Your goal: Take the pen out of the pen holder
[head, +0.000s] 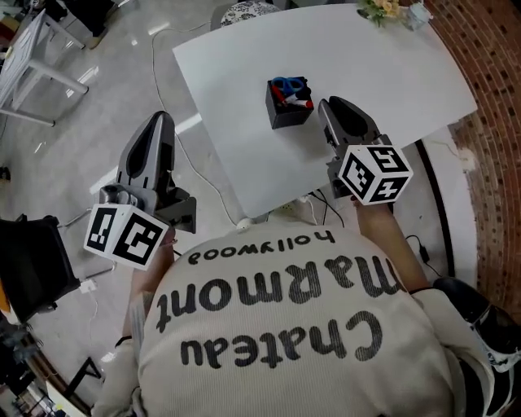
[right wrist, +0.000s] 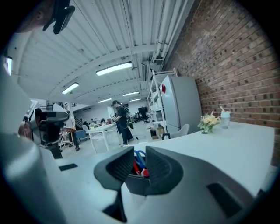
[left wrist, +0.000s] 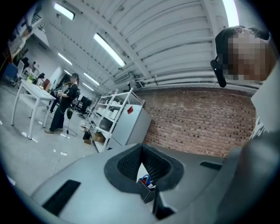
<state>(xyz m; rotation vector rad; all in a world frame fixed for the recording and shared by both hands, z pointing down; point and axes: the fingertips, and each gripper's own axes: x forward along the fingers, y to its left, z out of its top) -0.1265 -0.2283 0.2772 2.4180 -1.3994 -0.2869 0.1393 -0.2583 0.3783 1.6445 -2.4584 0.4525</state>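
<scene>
A black pen holder [head: 286, 115] stands on the white table [head: 383, 61], with blue-handled scissors [head: 289, 84] and red pens [head: 303, 102] sticking out of it. My right gripper [head: 324, 104] hovers just right of the holder, jaws narrowly open with nothing between them. In the right gripper view the holder [right wrist: 136, 183] and a red pen [right wrist: 136, 166] show through the gap of that gripper [right wrist: 140, 151]. My left gripper [head: 163, 116] hangs off the table's left edge over the floor, shut and empty. Its own view frames the distant holder [left wrist: 146, 191] under the left gripper [left wrist: 141, 147].
A small flower vase [head: 383, 8] sits at the table's far edge. A brick wall [head: 488, 57] runs along the right. Cables [head: 313, 208] trail below the near table edge. A black chair [head: 28, 265] is at the left, and white desks [head: 32, 57] stand beyond.
</scene>
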